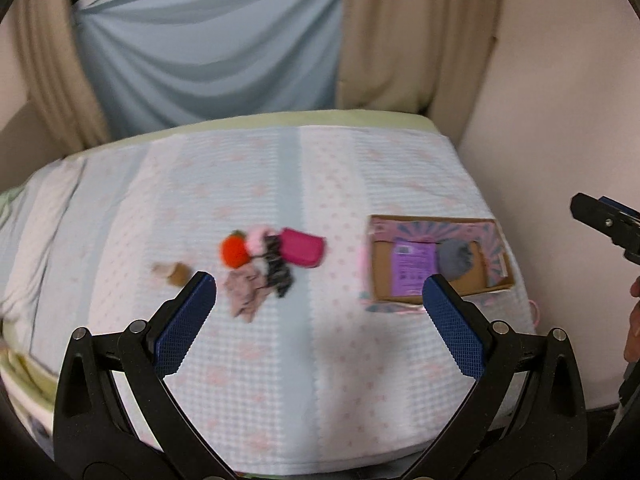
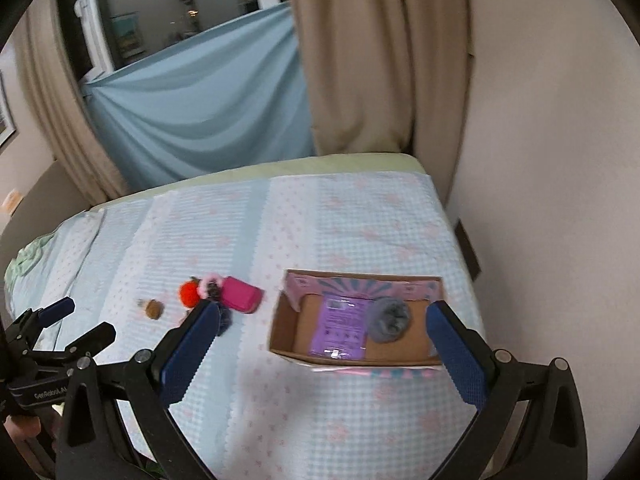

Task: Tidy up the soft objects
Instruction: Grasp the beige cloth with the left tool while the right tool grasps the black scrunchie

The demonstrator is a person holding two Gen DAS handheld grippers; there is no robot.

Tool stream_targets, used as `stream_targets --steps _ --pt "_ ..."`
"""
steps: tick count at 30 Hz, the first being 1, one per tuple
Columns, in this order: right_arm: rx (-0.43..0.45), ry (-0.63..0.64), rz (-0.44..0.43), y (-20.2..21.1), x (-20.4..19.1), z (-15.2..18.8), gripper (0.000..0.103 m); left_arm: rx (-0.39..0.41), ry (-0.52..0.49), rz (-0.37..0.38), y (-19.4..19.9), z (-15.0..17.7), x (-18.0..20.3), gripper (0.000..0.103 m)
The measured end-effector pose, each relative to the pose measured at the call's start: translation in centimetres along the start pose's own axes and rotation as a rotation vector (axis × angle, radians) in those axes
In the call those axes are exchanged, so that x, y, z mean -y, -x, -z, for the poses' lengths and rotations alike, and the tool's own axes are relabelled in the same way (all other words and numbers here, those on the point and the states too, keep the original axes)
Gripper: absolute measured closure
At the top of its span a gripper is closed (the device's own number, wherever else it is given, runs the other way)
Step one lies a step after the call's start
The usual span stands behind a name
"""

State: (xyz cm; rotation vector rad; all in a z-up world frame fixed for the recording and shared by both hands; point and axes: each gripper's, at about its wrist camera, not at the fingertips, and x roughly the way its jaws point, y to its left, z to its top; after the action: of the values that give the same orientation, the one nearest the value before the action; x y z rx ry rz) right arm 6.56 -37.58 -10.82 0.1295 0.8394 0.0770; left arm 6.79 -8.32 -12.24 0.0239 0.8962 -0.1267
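Note:
A pile of soft things lies mid-bed: an orange plush ball (image 1: 235,253), a pink fluffy piece (image 1: 256,240), a magenta pouch (image 1: 303,252), a dark patterned cloth (image 1: 278,270) and a beige cloth (image 1: 246,294). A small brown item (image 1: 176,273) lies to their left. An open cardboard box (image 1: 382,276) at the right holds a purple packet (image 1: 412,268) and a grey fluffy ball (image 1: 454,260). My left gripper (image 1: 320,292) is open and empty above the bed, near the pile. My right gripper (image 2: 324,320) is open and empty above the box (image 2: 286,330).
The bed (image 1: 320,380) has a light blue and pink checked cover. A wall (image 1: 560,100) runs along its right side. Beige curtains (image 1: 384,40) and a blue sheet (image 1: 208,52) hang behind. The bed's near edge lies just under the grippers.

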Motion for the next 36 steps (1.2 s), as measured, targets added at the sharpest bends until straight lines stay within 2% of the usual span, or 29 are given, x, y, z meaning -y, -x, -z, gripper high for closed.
stream_targets --steps 4,9,16,21,28,33,36 --pt "-0.020 0.027 -0.051 -1.2 -2.8 0.4 0.000 -0.005 0.053 -0.008 0.0 1.5 -4.2 0.000" --pt "-0.040 0.017 -0.067 -3.1 -6.5 1.0 0.000 -0.018 0.055 0.015 -1.6 2.3 -8.6 0.000" --pt "-0.073 -0.070 -0.059 -7.2 -12.4 1.5 0.000 -0.061 -0.013 0.107 -6.5 1.5 -14.9 0.000" --pt "-0.099 -0.111 -0.039 -12.3 -16.2 2.2 0.000 -0.097 -0.054 0.208 -11.9 1.6 -18.4 0.000" --pt "-0.120 -0.153 -0.054 -20.4 -19.3 4.3 0.000 -0.075 -0.163 0.265 -19.8 3.7 -19.5 0.000" --pt "-0.149 -0.119 -0.045 -26.4 -20.4 6.5 0.001 -0.128 -0.187 0.295 -26.6 6.5 -19.0 0.000" --pt "-0.170 -0.098 -0.044 -29.6 -20.4 7.6 0.006 -0.147 -0.198 0.286 -30.0 7.9 -18.6 0.000"
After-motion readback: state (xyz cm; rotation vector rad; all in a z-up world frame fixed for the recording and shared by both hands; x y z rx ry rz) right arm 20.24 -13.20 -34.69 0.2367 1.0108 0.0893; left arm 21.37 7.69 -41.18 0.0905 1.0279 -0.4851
